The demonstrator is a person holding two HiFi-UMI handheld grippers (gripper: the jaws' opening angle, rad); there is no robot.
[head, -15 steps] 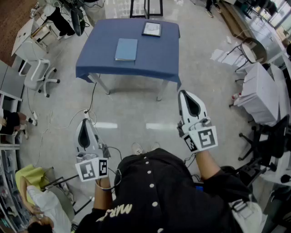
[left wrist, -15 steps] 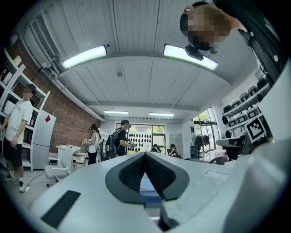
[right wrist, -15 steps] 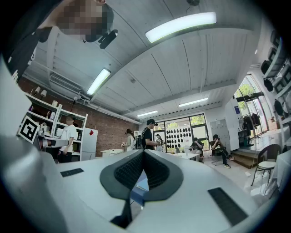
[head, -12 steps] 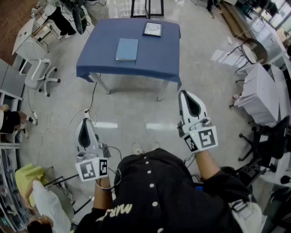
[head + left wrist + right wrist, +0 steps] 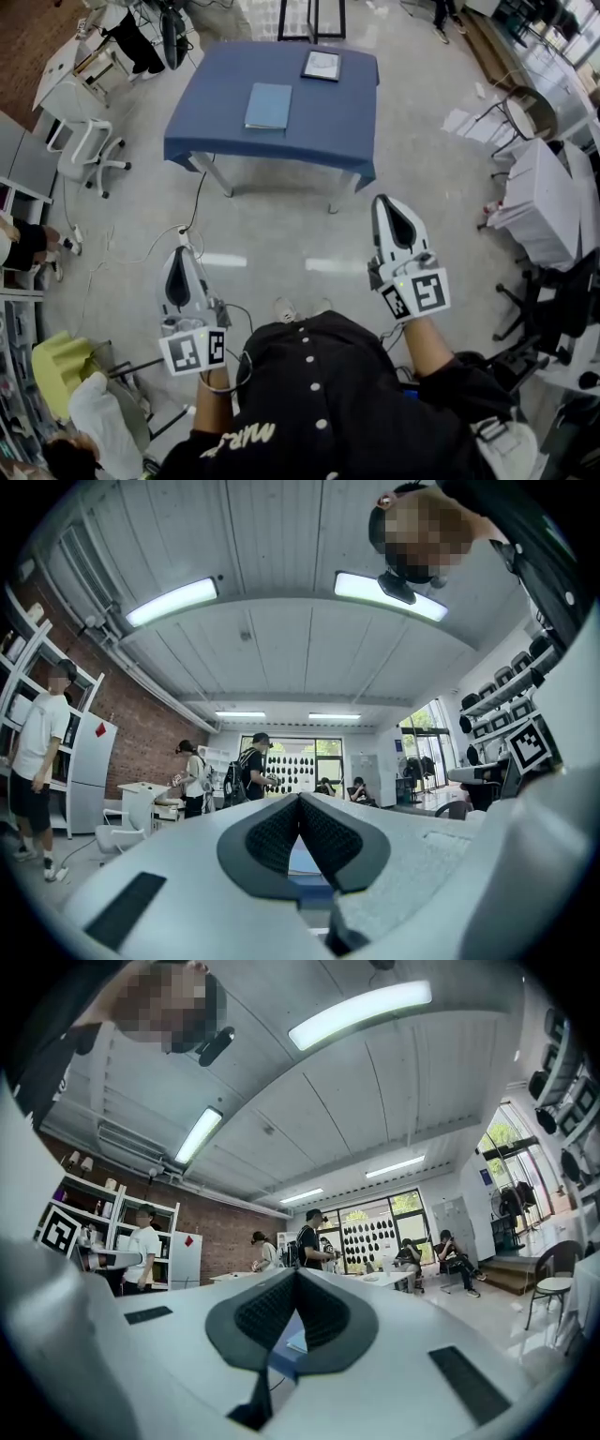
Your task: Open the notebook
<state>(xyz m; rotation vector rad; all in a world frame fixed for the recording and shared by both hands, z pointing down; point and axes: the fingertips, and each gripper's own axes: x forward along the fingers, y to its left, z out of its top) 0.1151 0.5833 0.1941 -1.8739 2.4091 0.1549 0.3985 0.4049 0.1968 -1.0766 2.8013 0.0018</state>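
Observation:
A closed light-blue notebook (image 5: 268,106) lies flat on the blue-clothed table (image 5: 309,131) at the far side of the floor, left of the table's middle. My left gripper (image 5: 179,253) and right gripper (image 5: 386,200) are held in front of the person's body, well short of the table and over bare floor. Both point toward the table. In the left gripper view the left gripper (image 5: 300,799) has its jaws together with nothing between them. The right gripper (image 5: 296,1272) looks the same in the right gripper view.
A framed sheet (image 5: 321,65) lies at the table's far right. A white office chair (image 5: 82,155) stands left of the table. A white-draped table (image 5: 544,202) and dark chairs (image 5: 553,291) stand at the right. Cables (image 5: 192,211) trail on the floor. People sit at the lower left.
The head view has shifted a little, so the table and both grippers sit slightly lower in the picture. Both grippers stay shut. A person at the lower left has moved.

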